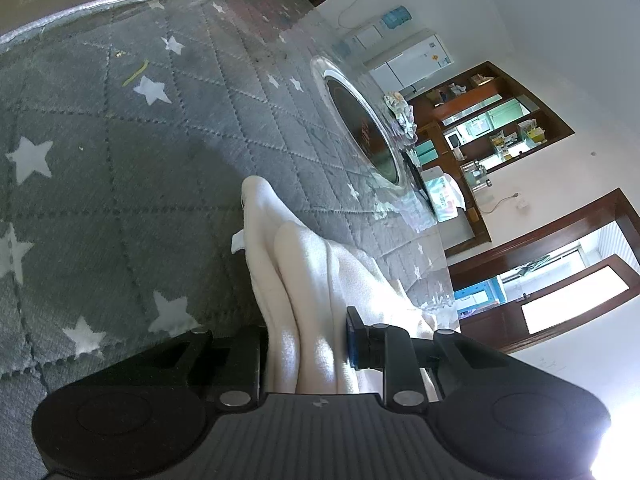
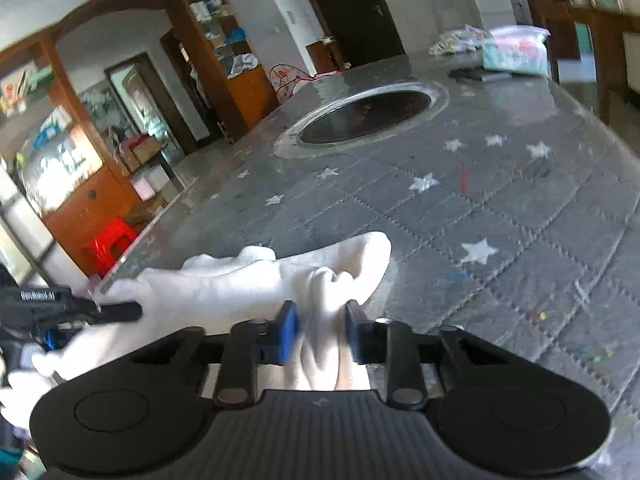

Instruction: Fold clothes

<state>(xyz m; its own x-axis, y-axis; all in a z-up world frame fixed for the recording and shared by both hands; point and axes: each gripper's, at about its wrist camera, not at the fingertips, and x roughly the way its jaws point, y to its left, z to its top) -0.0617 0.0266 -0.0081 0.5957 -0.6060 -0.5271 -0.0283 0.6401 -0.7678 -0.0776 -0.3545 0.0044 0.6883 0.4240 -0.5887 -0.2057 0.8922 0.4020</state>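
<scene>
White garment (image 2: 248, 284), soft and thick, is bunched and held between both tools above the near edge of the table (image 2: 520, 208). The cloth passes directly between the fingers of each tool and extends forward from them, its free end drooping toward the quilted, star-printed table cover (image 1: 120, 160).

Right tool (image 2: 320, 330): both blue pads press into a gathered fold, so the tool is clamped on the garment. Left tool (image 1: 306, 340): thick folds fill the gap between its fingers; the blue pad on its right side bears against the cloth, and the opposite finger is hidden by the fabric. Judged as clamped on the garment. In the right wrist view, the left tool appears to the left of the right tool, its tip at the cloth.

Judgement: a two-point hold keeps the garment off the table so that it can be spread or doubled over; no flat fold is visible yet.

Ahead of both tools, a round recessed plate (image 2: 364, 118) sits in the table centre. Beyond it, at the far edge, lies a pile of bags (image 2: 516, 54). Shelving and doorways surround the table
</scene>
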